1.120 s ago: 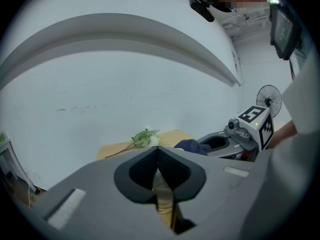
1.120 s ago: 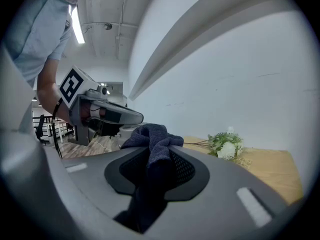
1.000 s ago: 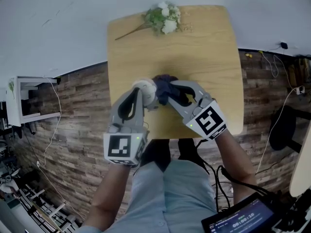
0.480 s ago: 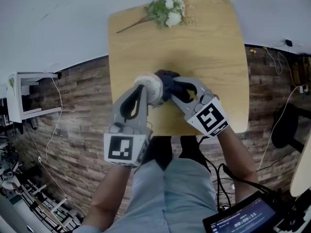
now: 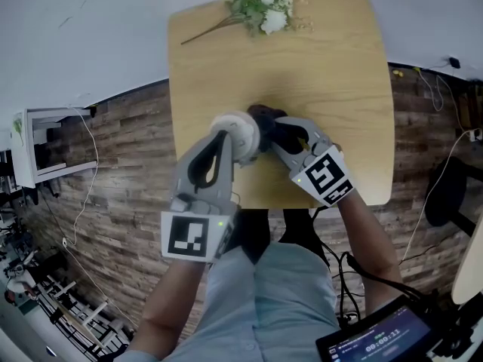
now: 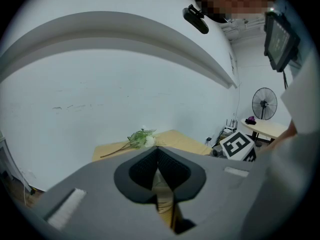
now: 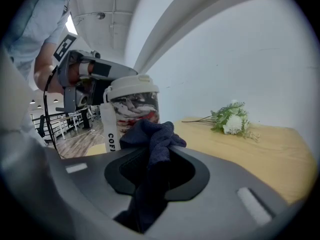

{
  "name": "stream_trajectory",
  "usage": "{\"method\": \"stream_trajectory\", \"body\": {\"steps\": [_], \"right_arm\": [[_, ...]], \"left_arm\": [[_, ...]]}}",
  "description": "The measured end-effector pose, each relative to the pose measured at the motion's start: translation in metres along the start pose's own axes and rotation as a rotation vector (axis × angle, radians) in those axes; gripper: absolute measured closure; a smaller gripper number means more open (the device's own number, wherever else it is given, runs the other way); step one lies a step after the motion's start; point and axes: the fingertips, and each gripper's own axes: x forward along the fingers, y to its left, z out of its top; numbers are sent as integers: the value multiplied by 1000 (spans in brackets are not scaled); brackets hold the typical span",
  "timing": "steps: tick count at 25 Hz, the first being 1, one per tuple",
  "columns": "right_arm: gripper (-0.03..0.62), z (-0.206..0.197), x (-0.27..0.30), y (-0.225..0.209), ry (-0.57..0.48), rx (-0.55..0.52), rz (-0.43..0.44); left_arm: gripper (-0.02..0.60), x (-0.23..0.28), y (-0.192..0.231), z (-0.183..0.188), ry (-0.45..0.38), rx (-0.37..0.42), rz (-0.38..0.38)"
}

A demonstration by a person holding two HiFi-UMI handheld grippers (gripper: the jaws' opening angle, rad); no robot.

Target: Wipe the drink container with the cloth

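The drink container (image 5: 236, 133), a clear cup with a white lid (image 7: 131, 86) and a white printed strip (image 7: 109, 129), hangs above the wooden table (image 5: 332, 66) near its front edge. My left gripper (image 5: 226, 139) is shut on it; in the left gripper view its jaws (image 6: 159, 159) pinch a thin beige piece and the cup body is hidden. My right gripper (image 5: 277, 132) is shut on a dark blue cloth (image 5: 264, 118). That cloth (image 7: 152, 134) bunches out past the jaws and lies against the cup's side (image 7: 135, 110).
A sprig of white flowers (image 5: 264, 10) lies at the table's far edge. Wood-plank floor (image 5: 121, 194) surrounds the table, with cables (image 5: 434, 96) on the right and a white shelf (image 5: 38, 153) on the left. A tablet (image 5: 377, 338) sits at lower right.
Cup and cloth have stayed together and shifted slightly right and away from me. The cup's white lid now faces the head camera more fully.
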Motion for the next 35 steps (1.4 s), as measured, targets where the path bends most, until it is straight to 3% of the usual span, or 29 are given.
{"method": "stream_trajectory", "body": {"steps": [7,14,27,35], "right_arm": [[500,-28,12,-3,60,39,-5],[502,-28,13,-3,91,21,-21],[500,26,-16,11,-18,23,-25],[499,56,-42,18,-77,4,-52]], "left_arm": [[569,1,-1,1,5,3,-10],[569,-1,-2,0,7,14,-16],[569,-2,-4,-5,2,51,-2],[569,-7,-15,-9,3,92,-36]]}}
